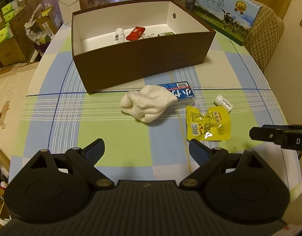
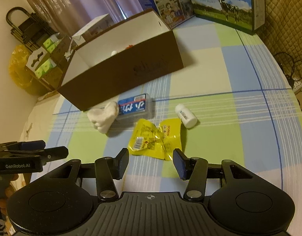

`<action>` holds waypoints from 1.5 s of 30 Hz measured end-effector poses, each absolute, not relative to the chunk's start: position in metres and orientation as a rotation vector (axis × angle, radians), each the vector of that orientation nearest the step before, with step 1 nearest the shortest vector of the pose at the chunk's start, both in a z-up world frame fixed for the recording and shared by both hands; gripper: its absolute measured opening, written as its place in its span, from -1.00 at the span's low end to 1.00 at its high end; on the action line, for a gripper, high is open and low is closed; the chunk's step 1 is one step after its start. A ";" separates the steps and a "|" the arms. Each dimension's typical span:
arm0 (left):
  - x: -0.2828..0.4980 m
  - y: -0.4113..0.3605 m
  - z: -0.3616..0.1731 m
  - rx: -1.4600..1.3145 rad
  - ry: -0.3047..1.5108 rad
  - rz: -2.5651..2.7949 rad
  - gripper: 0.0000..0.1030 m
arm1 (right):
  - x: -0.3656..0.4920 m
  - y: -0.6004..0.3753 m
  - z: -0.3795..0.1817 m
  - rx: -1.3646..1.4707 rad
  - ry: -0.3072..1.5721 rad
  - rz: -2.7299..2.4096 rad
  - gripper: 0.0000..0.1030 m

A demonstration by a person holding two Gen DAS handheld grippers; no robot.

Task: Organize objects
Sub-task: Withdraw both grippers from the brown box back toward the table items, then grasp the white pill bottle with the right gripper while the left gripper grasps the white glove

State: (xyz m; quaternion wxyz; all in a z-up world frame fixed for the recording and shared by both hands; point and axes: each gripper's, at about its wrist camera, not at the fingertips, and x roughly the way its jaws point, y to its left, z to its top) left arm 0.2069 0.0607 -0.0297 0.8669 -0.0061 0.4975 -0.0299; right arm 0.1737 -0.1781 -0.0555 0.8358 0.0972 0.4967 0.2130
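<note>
A brown open box (image 1: 143, 61) (image 2: 119, 72) stands on the checked tablecloth; a white bottle (image 1: 119, 36), a red packet (image 1: 135, 33) and small cartons lie inside. In front of it lie a crumpled white cloth (image 1: 148, 104) (image 2: 103, 118) partly over a blue flat case (image 1: 182, 94) (image 2: 134, 106), a yellow pouch (image 1: 208, 125) (image 2: 155, 139) and a small white bottle (image 1: 222, 102) (image 2: 185, 116). My left gripper (image 1: 146, 150) hangs open above bare cloth, short of the white cloth. My right gripper (image 2: 151, 162) is open, its jaws just short of the yellow pouch, empty.
Milk cartons (image 1: 225, 9) (image 2: 221, 2) stand behind the box at the back right, a white carton (image 1: 84, 2) at the back left. A quilted chair back (image 1: 265, 37) is right of the table. Stacked boxes (image 1: 11, 31) crowd the floor left. The table edge (image 1: 33, 90) curves round.
</note>
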 end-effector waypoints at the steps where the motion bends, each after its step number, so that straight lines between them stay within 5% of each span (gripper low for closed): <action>1: 0.207 0.060 -0.031 -0.013 1.045 -0.063 0.76 | 0.174 -0.178 -0.057 0.205 1.058 0.451 -0.08; 33: 0.231 0.065 -0.057 -0.001 1.101 -0.046 0.76 | 0.202 -0.190 -0.105 0.244 1.085 0.427 -0.08; 45: 0.245 0.079 -0.064 -0.001 1.094 -0.017 0.76 | 0.241 -0.183 -0.108 0.019 0.968 0.420 -0.09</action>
